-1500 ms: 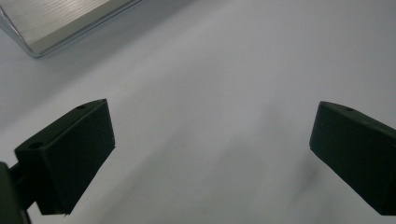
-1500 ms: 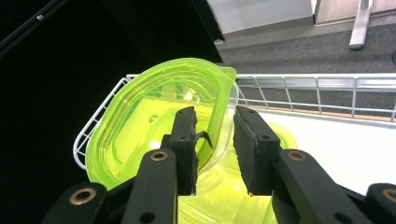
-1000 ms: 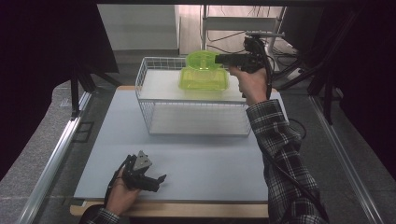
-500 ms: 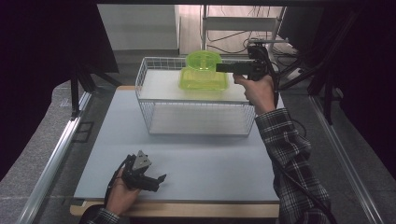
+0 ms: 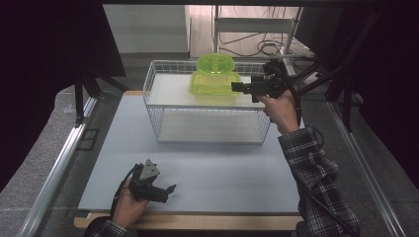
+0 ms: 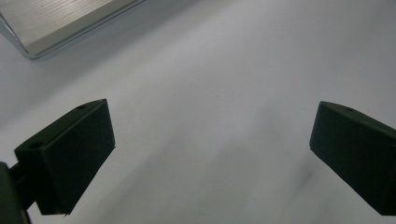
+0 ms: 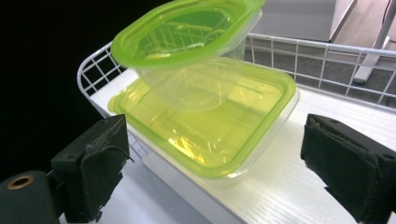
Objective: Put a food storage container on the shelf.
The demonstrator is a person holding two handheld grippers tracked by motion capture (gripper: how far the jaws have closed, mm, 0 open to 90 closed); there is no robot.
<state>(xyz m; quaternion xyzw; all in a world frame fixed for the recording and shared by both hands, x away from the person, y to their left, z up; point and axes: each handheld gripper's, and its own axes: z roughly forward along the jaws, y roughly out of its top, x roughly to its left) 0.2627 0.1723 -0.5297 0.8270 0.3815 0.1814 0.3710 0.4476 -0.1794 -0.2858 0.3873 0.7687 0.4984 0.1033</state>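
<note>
Right claw (image 5: pixel 237 87) just opened wide, empty, beside stacked lime-lidded clear plastic containers (image 5: pixel 214 79) on white wire basket (image 5: pixel 207 132) shelf | risk: nudging tilted top tub off | left claw (image 5: pixel 168 190) open, idle at desk's near edge

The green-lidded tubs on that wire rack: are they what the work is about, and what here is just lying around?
Part of the job:
- flat green-lidded tub on the wire rack's top shelf
- smaller round tub tilted on top of it
- right tool, open beside them, its jaws just opened, gripping nothing

Just lying about:
- left tool, open over the table
- cables on the floor
</note>
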